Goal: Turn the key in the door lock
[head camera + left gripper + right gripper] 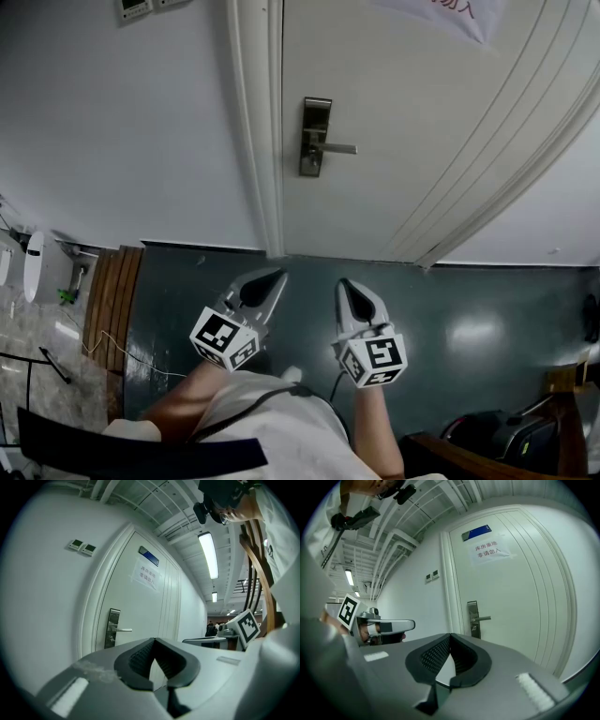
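Note:
The white door (422, 112) is closed, with a metal lock plate (315, 136) and lever handle (339, 147) near its left edge. I cannot make out a key on the plate. My left gripper (279, 274) and right gripper (344, 281) are side by side low over the floor, well short of the door and pointing toward it. Both have their jaws together with nothing between them. The left gripper view has the left gripper (153, 640) aimed right of the lock plate (112, 627). In the right gripper view, the right gripper (450, 634) sits below and left of the lock plate (474, 619).
The door frame (258, 122) stands just left of the lock. A wooden strip (112, 300) and a white device (37, 267) lie at the left. Dark furniture (506, 436) fills the lower right. A paper notice (490, 550) hangs on the door.

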`<state>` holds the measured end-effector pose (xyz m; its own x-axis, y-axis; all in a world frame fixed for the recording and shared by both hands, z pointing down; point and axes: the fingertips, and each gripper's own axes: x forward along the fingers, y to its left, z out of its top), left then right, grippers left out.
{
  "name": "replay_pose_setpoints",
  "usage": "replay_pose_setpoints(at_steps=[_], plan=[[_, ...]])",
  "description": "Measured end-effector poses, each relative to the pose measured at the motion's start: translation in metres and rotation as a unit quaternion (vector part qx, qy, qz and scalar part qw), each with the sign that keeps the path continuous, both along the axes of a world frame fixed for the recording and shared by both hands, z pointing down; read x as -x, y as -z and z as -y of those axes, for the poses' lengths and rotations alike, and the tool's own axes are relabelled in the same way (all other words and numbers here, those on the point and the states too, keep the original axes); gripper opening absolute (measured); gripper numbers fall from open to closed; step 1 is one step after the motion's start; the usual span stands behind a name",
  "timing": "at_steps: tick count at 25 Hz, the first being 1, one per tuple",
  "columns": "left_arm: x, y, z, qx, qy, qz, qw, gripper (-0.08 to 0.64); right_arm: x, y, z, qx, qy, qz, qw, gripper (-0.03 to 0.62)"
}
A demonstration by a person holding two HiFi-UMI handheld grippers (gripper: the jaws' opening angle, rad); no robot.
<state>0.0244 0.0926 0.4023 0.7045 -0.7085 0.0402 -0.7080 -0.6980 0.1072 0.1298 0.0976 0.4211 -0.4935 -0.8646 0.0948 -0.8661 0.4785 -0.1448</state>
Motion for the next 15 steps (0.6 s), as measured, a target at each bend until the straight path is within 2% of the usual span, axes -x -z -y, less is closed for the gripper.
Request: replay_pose_setpoints(at_steps=[8, 15], plan=[[-0.003, -0.002, 0.016, 0.002, -0.001, -0.003, 1.0000, 0.005, -0.001, -0.002, 0.016, 0.002, -0.003, 0.004, 1.000, 0.009], [0.008, -0.006, 0.058, 0.008, -0.005, -0.009, 0.9999, 0.005, 0.012, -0.008, 0.055, 0.012, -0.005, -0.006, 1.000, 0.008]])
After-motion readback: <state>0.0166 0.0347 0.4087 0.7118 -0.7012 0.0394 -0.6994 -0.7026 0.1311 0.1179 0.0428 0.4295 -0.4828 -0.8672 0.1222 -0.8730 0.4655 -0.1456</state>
